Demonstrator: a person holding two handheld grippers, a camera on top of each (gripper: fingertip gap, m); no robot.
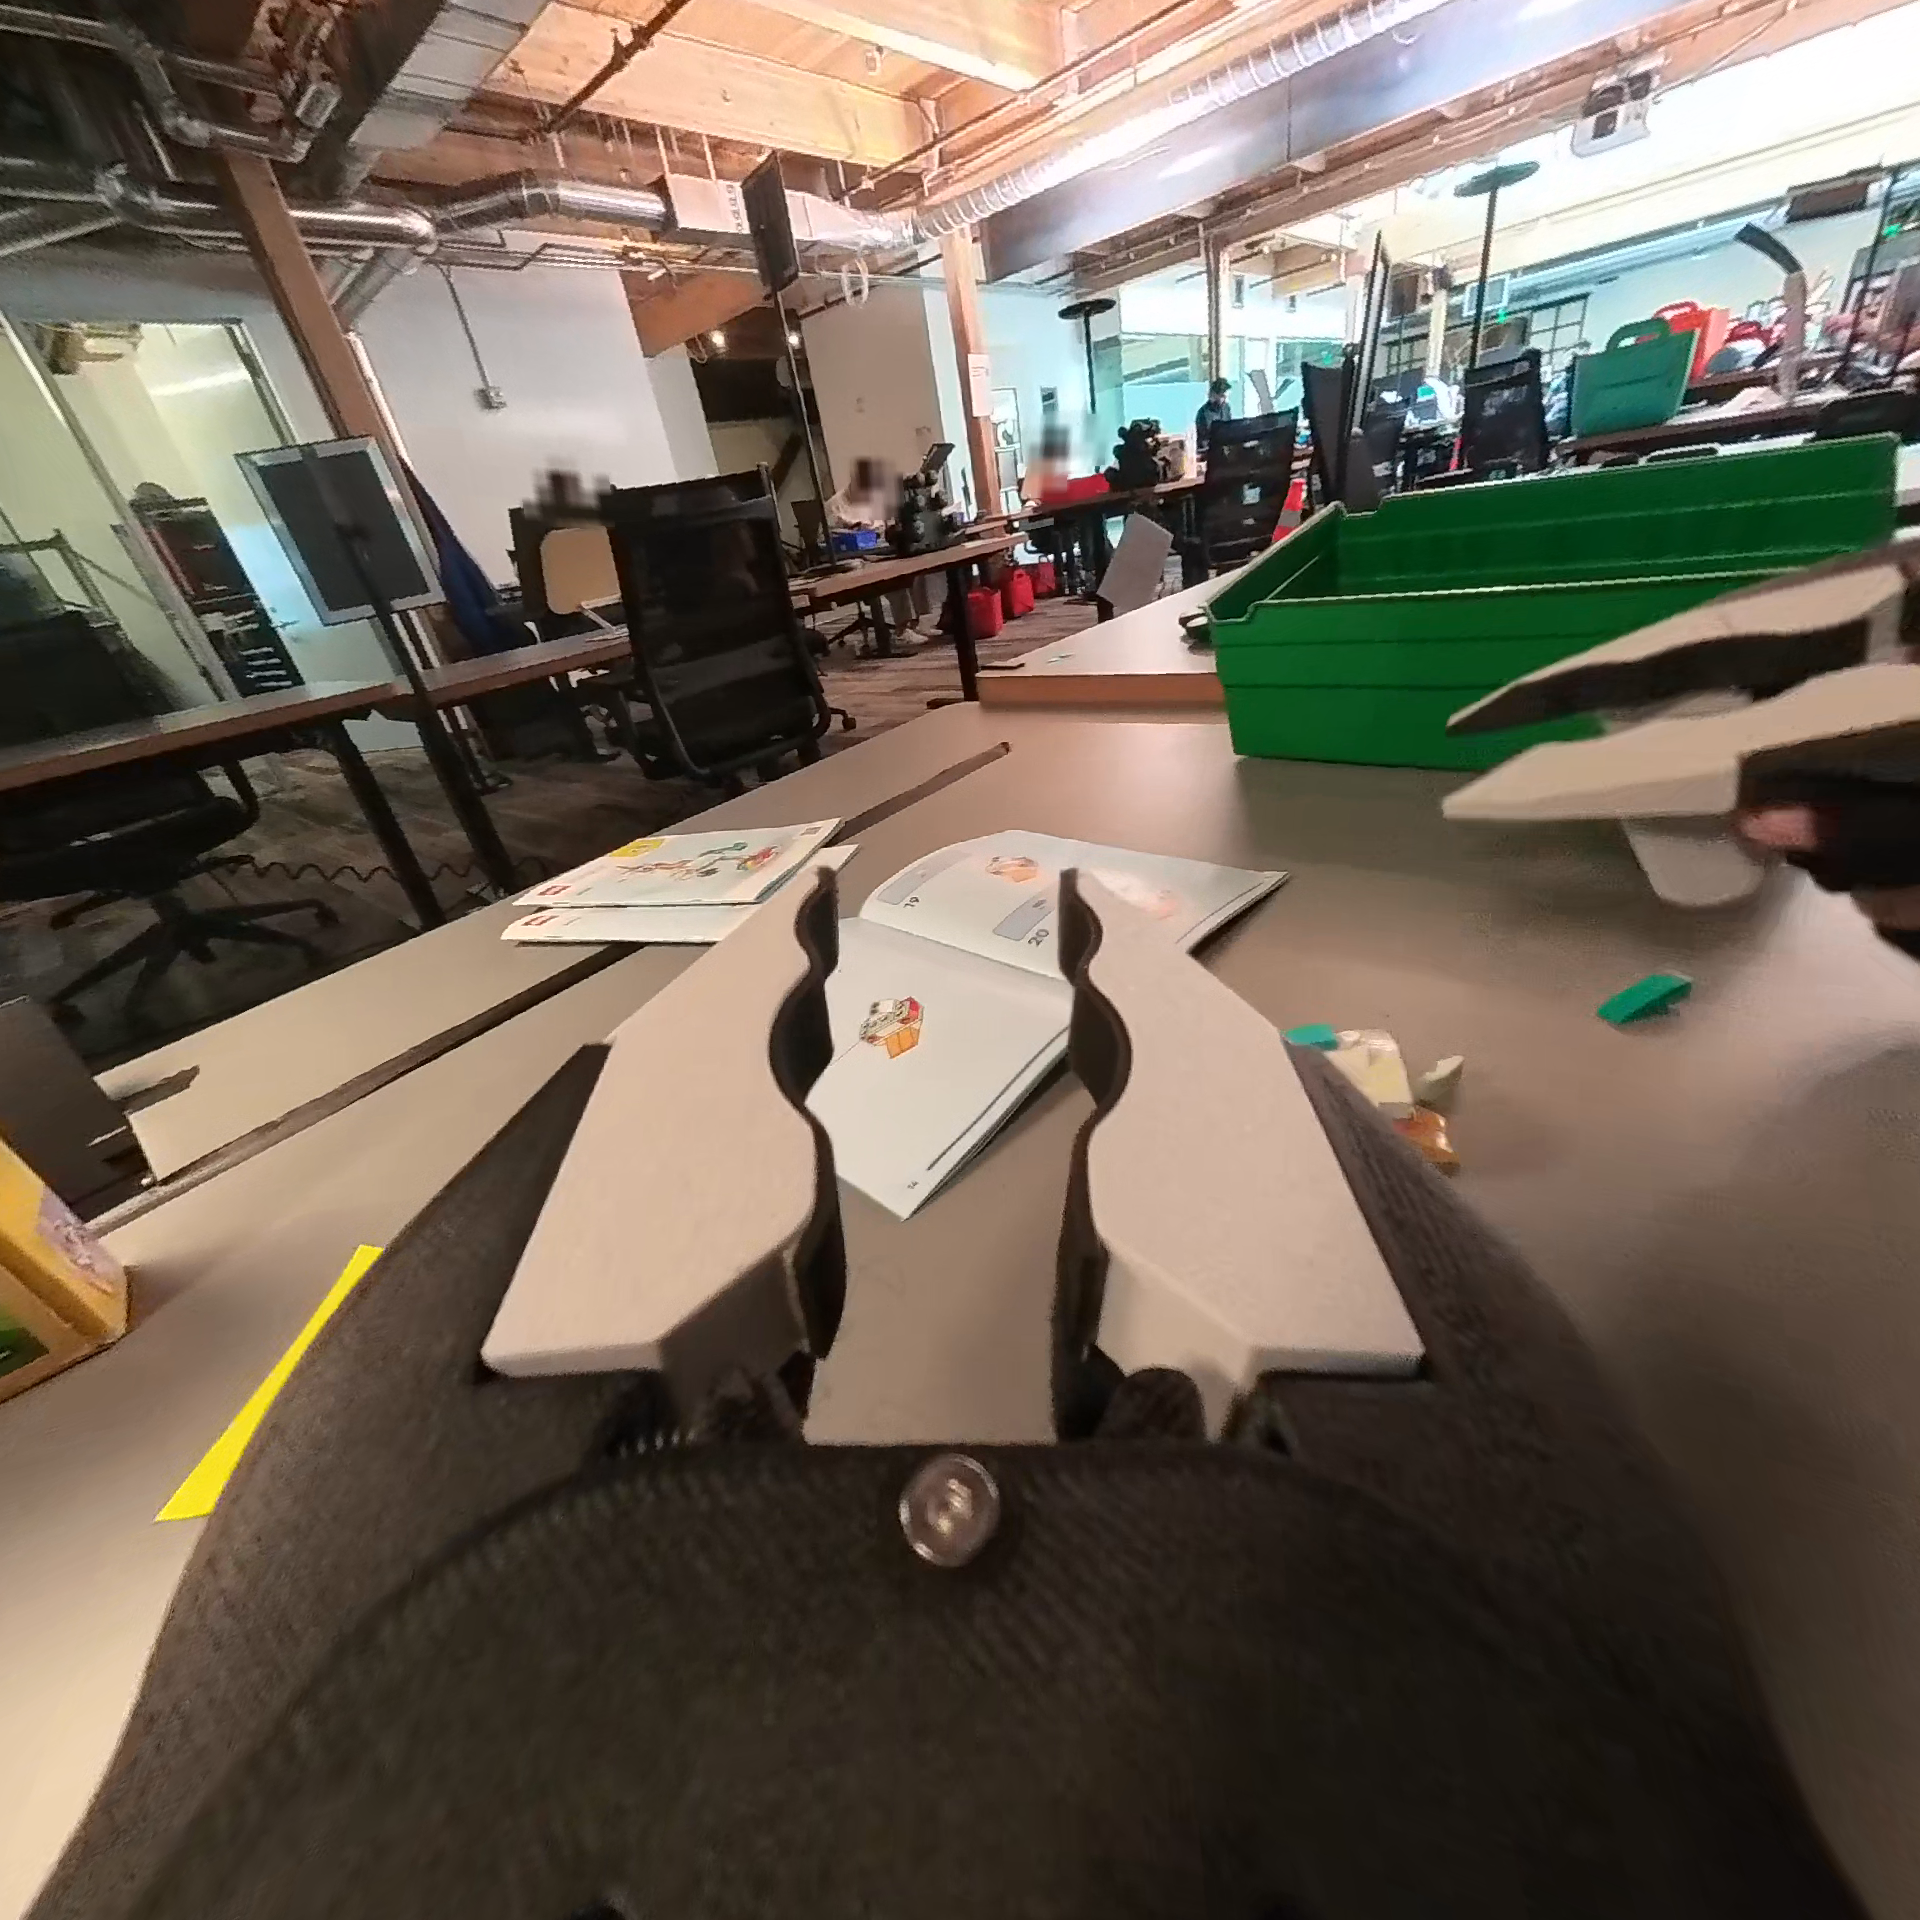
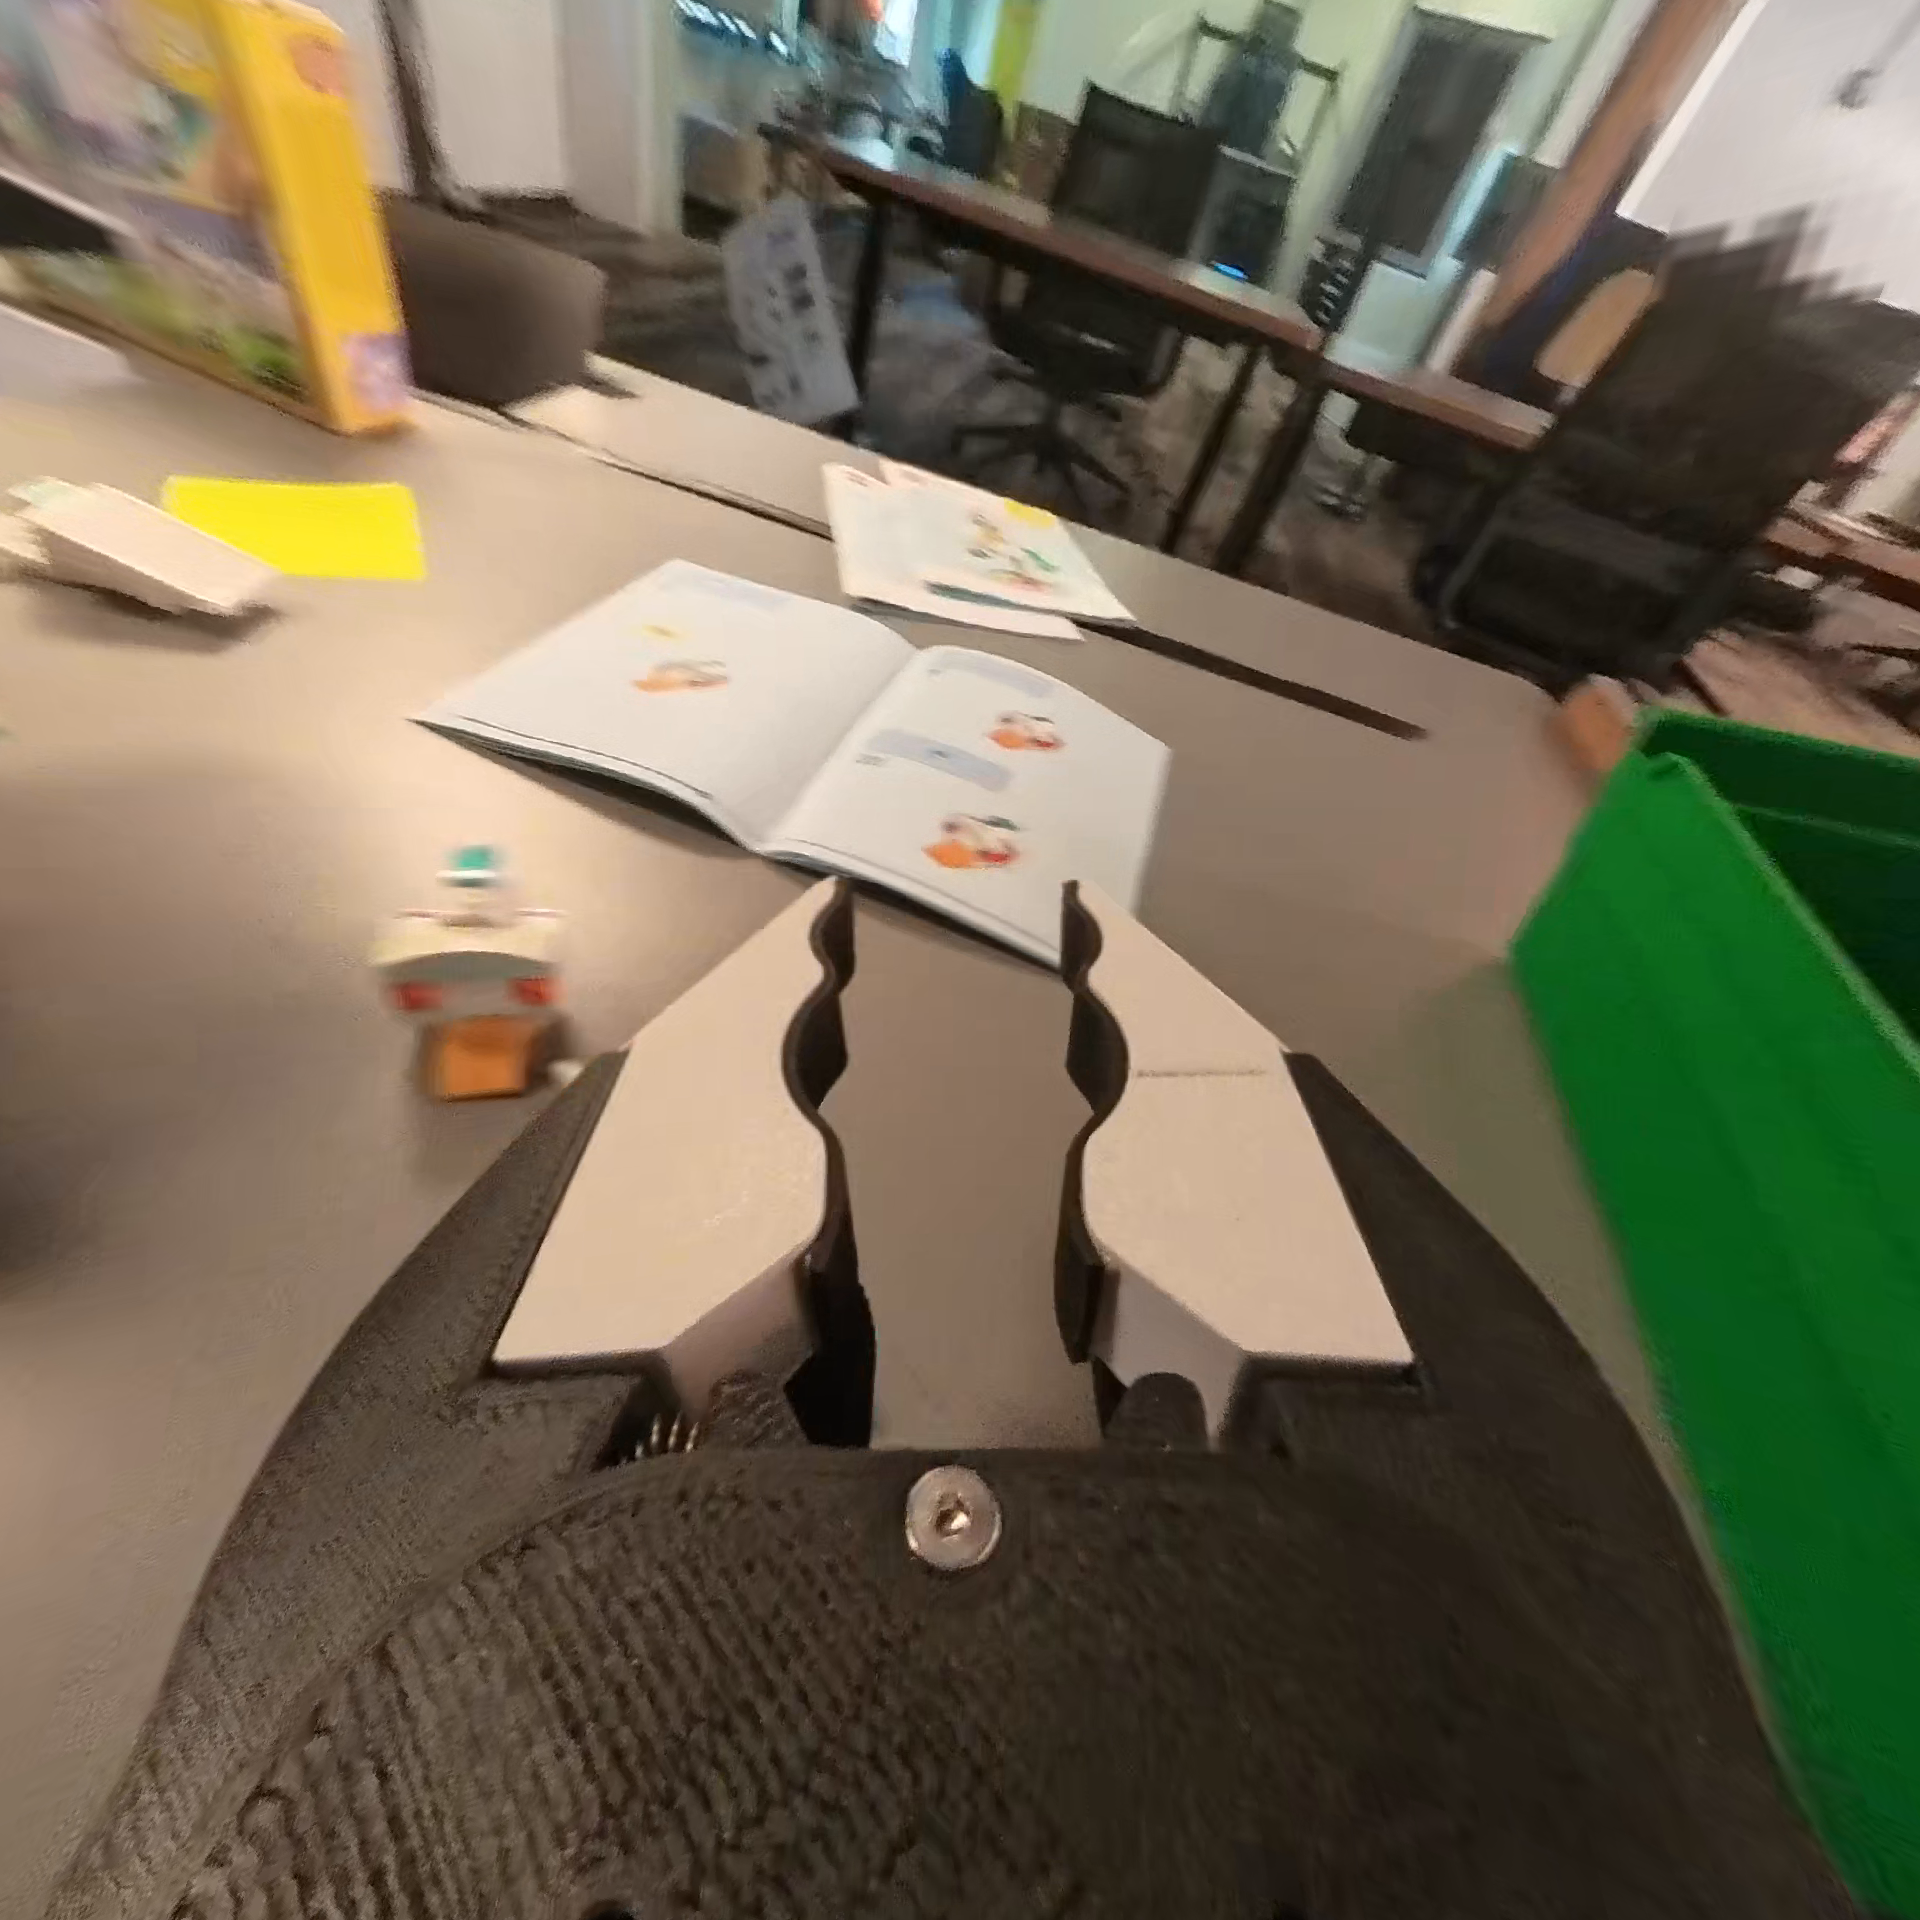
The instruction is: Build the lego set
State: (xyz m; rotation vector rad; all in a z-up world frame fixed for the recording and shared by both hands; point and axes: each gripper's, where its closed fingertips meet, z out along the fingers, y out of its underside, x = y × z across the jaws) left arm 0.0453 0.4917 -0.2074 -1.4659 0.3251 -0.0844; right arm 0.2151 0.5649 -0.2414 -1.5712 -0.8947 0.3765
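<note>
My left gripper (image 1: 948,883) is open and empty, held above the open instruction booklet (image 1: 997,1018) on the grey table. My right gripper (image 2: 956,894) is open and empty, just short of the same booklet (image 2: 810,727); it also shows in the left wrist view (image 1: 1465,758) at the right, above the table. A small partly built lego model (image 2: 473,977), white and orange with a teal top, stands left of my right gripper. It is partly hidden behind my left finger in the left wrist view (image 1: 1382,1081). A loose teal brick (image 1: 1644,1000) lies on the table.
A green bin (image 1: 1507,634) stands at the right, close beside my right gripper (image 2: 1714,1091). Closed booklets (image 1: 686,883) lie beyond the open one. A yellow lego box (image 2: 260,208) stands at the far left, with yellow tape (image 2: 301,525) on the table. Office chairs stand beyond the table edge.
</note>
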